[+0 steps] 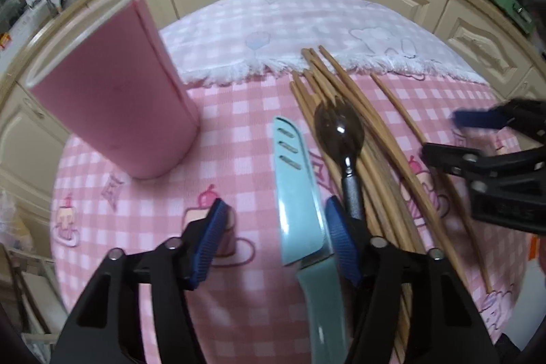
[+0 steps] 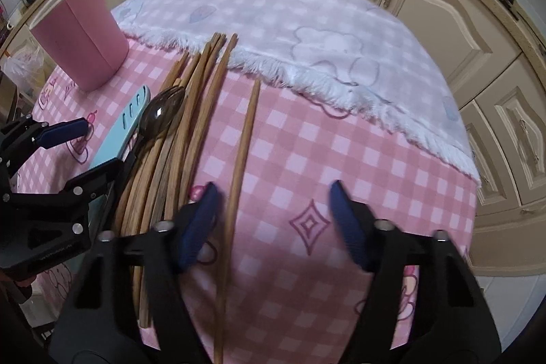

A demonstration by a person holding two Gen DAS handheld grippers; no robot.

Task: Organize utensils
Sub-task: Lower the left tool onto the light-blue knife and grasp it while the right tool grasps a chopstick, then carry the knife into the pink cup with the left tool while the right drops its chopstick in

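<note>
Item: teal knife, sheathed, laid flat on the counter with its tip toward the pink holder; landmark for all entries below.

- Dark spoon: just right of the knife, resting on the chopstick bundle.
- Single chopstick: right of the bundle, apart from it.
- Pink holder: upright, beyond and left of the knife; judged the destination, as nothing is seen standing in it.
- Utensils judged spread lengthwise for one-by-one pickup.

Left tongs: held wide apart around the knife near its handle end; contact cannot be confirmed; nothing clamped.

Right tongs: held wide apart over the single chopstick, which lies by the left pad; nothing gripped.
</note>
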